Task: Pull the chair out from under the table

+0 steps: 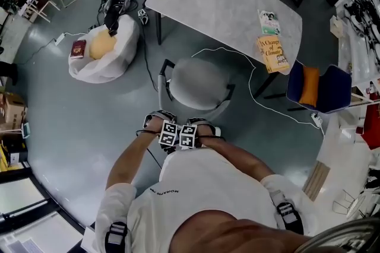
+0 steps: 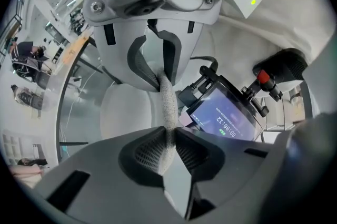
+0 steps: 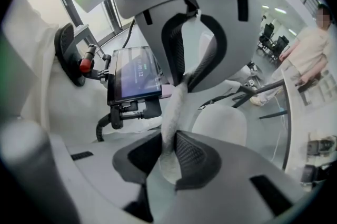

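Right now we have our left gripper [image 2: 167,136] and right gripper [image 3: 169,149] each clenched on the top edge of the pale grey, black-framed chair [image 1: 199,82], which sits at six o'clock of the table [image 1: 225,8].

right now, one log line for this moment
left gripper: shut on chair backrest | right gripper: shut on chair backrest | seat: clear of table

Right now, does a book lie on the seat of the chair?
No, the chair has a bare grey seat; the yellow book and the green-and-white book lie on the table.
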`<state>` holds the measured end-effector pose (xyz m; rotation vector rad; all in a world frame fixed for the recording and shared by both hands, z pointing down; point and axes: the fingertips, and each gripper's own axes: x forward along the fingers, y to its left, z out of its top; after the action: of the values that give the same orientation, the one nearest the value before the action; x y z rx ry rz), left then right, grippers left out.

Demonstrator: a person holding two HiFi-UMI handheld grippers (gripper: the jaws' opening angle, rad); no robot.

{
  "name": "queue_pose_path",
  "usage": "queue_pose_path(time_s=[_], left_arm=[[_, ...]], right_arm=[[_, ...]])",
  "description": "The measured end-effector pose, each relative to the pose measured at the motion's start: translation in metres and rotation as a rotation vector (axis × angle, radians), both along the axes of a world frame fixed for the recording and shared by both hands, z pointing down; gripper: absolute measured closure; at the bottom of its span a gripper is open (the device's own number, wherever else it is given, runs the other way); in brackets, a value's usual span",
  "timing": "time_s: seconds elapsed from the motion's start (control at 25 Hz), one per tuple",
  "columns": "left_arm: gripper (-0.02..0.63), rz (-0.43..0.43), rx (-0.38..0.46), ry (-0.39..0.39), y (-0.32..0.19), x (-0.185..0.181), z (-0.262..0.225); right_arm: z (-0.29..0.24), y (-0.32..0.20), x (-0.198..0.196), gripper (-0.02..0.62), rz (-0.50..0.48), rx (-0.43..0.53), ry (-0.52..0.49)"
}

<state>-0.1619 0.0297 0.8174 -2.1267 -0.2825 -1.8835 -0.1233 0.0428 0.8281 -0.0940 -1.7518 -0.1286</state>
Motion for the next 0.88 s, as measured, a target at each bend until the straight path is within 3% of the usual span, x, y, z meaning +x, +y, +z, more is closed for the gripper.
queue_pose_path(time_s=[0.28, 0.4, 0.6, 0.88], left_arm=[[0.545, -0.029, -0.015, -0.024, -0.004, 0.001, -0.013], [0.554, -0.072, -0.071, 0.008, -0.001, 0.005, -0.029], [0.6, -0.15, -0.079, 0.063, -0.013, 0.014, -0.057], [0.603, -0.405, -0.032, 0.198, -0.046, 0.027, -0.106]], right_arm=[[-0.018, -0.004, 0.004, 0.509, -0.039, 0.0, -0.017], [-0.038, -0.01, 0.002, 0.575, -0.029, 0.021, -0.06], [-0.067, -0.041, 0.009, 0.581, 0.082, 0.056, -0.127], [-0.122, -0.08, 0.022, 0.581, 0.286, 0.059, -0.275]])
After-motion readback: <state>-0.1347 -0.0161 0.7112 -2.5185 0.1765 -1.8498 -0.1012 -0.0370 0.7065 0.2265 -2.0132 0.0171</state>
